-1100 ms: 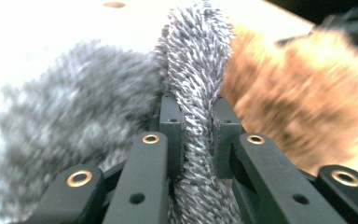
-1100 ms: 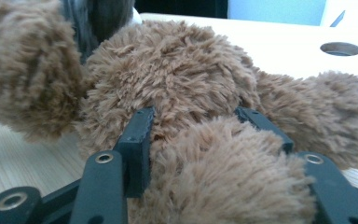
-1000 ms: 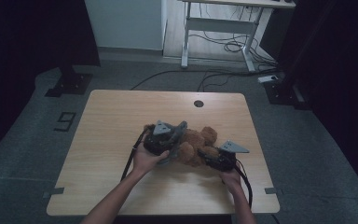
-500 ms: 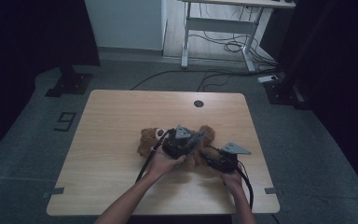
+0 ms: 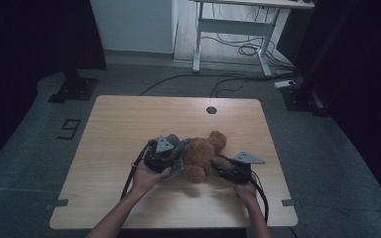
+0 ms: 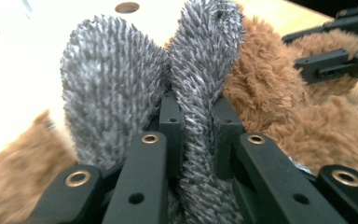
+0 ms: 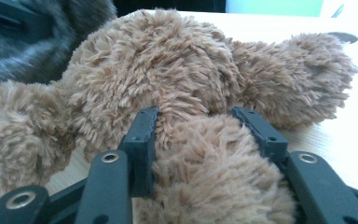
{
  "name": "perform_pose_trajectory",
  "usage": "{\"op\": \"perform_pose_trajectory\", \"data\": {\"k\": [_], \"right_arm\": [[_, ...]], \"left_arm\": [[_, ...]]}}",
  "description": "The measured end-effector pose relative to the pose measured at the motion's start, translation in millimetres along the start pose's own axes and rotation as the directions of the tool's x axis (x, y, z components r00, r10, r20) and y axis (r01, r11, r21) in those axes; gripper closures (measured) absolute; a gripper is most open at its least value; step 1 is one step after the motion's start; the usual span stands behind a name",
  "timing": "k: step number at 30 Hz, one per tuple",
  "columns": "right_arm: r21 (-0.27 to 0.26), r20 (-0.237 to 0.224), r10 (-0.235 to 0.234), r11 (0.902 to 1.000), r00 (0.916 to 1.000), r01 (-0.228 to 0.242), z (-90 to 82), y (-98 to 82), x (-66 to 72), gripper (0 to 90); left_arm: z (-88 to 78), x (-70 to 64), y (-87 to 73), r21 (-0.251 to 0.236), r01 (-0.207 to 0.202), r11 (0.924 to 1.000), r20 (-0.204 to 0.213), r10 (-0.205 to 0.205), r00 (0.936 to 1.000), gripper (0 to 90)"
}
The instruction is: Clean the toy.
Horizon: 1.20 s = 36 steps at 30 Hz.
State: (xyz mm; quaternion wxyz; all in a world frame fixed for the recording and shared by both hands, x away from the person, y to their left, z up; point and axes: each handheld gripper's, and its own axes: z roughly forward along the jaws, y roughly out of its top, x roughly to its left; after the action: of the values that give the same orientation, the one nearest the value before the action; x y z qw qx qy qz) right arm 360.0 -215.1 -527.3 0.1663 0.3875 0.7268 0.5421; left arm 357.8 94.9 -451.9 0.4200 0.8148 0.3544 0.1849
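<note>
A brown plush bear lies on the wooden table, right of centre. My left gripper is at the bear's left side. In the left gripper view its jaws are shut on a fold of grey fuzzy fabric, with brown plush right behind it. My right gripper reaches in from the bear's right. In the right gripper view its jaws clamp a thick brown limb of the bear, whose body is beyond.
A round cable hole sits near the table's far edge. The other gripper shows at the top right of the left gripper view. A white desk frame and cables lie on the floor behind.
My left gripper swung right over the bear, then came back left holding the grey fabric. The bear has shifted a little. The right gripper has barely moved.
</note>
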Motion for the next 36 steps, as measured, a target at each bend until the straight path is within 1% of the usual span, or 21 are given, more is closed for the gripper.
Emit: {"op": "perform_pose_trajectory", "data": {"k": [2,5,8,9,11,12,13,15,18,20,21,23,24,25,27,28,29,31,34,35,36], "right_arm": [[0.000,0.001,0.007,1.0000,1.0000,-0.007,-1.1,-0.3,-0.6,52.6],[-0.002,-0.001,0.009,1.0000,1.0000,-0.009,-0.9,-0.5,-0.8,52.6],[-0.002,-0.003,0.013,0.9999,0.9999,-0.013,-0.7,-0.6,-1.3,52.7],[-0.002,-0.004,0.014,0.9999,0.9999,-0.014,-0.7,-0.7,-1.5,52.8],[0.000,-0.007,0.015,0.9999,0.9999,-0.015,-0.5,-1.0,-1.7,52.7],[0.002,-0.011,0.015,0.9999,0.9998,-0.015,-0.3,-1.1,-1.6,52.7],[-0.001,-0.012,0.015,0.9999,0.9998,-0.015,0.4,-1.3,-1.0,52.7],[0.000,-0.012,0.015,0.9999,0.9998,-0.015,0.9,-1.4,-0.4,52.7],[0.000,-0.012,0.019,0.9998,0.9997,-0.019,0.8,-1.8,-0.7,52.7],[0.001,-0.014,0.022,0.9998,0.9997,-0.022,0.9,-2.1,-0.9,52.7],[0.000,-0.015,0.022,0.9997,0.9996,-0.022,1.1,-2.1,-1.1,52.6],[0.000,-0.016,0.026,0.9997,0.9995,-0.026,1.6,-2.3,-1.6,52.8],[0.001,-0.017,0.026,0.9997,0.9995,-0.026,1.7,-2.3,-1.8,52.9],[0.001,-0.014,0.024,0.9997,0.9996,-0.024,1.6,-2.2,-2.2,53.0],[-0.001,-0.011,0.029,0.9996,0.9995,-0.029,0.9,-1.9,-2.3,53.3],[-0.003,-0.008,0.025,0.9997,0.9997,-0.025,0.6,-1.8,-2.5,53.4],[-0.004,-0.008,0.025,0.9997,0.9997,-0.025,0.4,-1.7,-2.6,53.4],[-0.006,-0.013,0.027,0.9996,0.9996,-0.027,0.1,-1.7,-3.2,53.3],[-0.008,-0.015,0.028,0.9996,0.9995,-0.028,0.0,-1.7,-3.6,53.1],[-0.009,-0.014,0.030,0.9995,0.9995,-0.030,-0.2,-1.7,-3.8,53.0],[-0.009,-0.014,0.031,0.9995,0.9994,-0.031,-0.6,-1.6,-3.8,52.7]], "left_arm": [[-7.1,6.4,-1.7,-0.008,0.006,0.9999,-0.016,-0.006,0.9998,78.0],[-15.1,18.6,-6.6,-0.017,0.029,0.9994,-0.037,-0.029,0.9989,77.9],[-21.9,29.1,-12.0,-0.014,0.030,0.9995,-0.095,-0.031,0.9950,77.7],[-21.9,33.2,-14.8,-0.004,0.042,0.9991,-0.102,-0.042,0.9939,77.7],[-19.8,43.0,-23.1,0.011,0.086,0.9963,-0.077,-0.084,0.9935,77.7],[-18.7,47.5,-27.3,0.011,0.107,0.9942,-0.065,-0.106,0.9922,77.6],[-17.6,51.8,-31.5,0.012,0.124,0.9922,-0.062,-0.123,0.9905,77.6],[-17.1,58.4,-36.3,0.024,0.134,0.9907,-0.079,-0.132,0.9881,77.6],[-16.3,70.0,-43.0,0.037,0.178,0.9833,-0.099,-0.174,0.9797,77.7],[-13.4,75.9,-49.9,0.061,0.193,0.9793,-0.115,-0.185,0.9759,77.8],[-11.4,76.1,-53.4,0.071,0.191,0.9790,-0.131,-0.181,0.9748,77.9],[-11.6,73.7,-54.2,0.074,0.161,0.9842,-0.150,-0.148,0.9775,78.1],[-14.1,72.7,-52.2,0.064,0.154,0.9860,-0.156,-0.143,0.9773,78.1],[-17.8,71.7,-48.6,0.043,0.151,0.9877,-0.165,-0.142,0.9761,78.1],[-27.1,69.0,-37.9,-0.015,0.148,0.9888,-0.164,-0.149,0.9752,78.0],[-31.4,66.1,-31.3,-0.043,0.146,0.9883,-0.151,-0.151,0.9769,78.0],[-34.9,61.6,-24.2,-0.067,0.134,0.9887,-0.135,-0.142,0.9806,78.0],[-37.3,48.4,-9.2,-0.098,0.090,0.9911,-0.105,-0.100,0.9895,77.9],[-27.5,22.2,13.5,-0.102,0.030,0.9943,-0.053,-0.035,0.9980,77.9],[-19.3,10.3,22.5,-0.100,0.007,0.9949,-0.032,-0.011,0.9994,77.9],[-13.5,3.2,27.7,-0.096,-0.004,0.9953,-0.019,0.003,0.9998,77.9]]}}
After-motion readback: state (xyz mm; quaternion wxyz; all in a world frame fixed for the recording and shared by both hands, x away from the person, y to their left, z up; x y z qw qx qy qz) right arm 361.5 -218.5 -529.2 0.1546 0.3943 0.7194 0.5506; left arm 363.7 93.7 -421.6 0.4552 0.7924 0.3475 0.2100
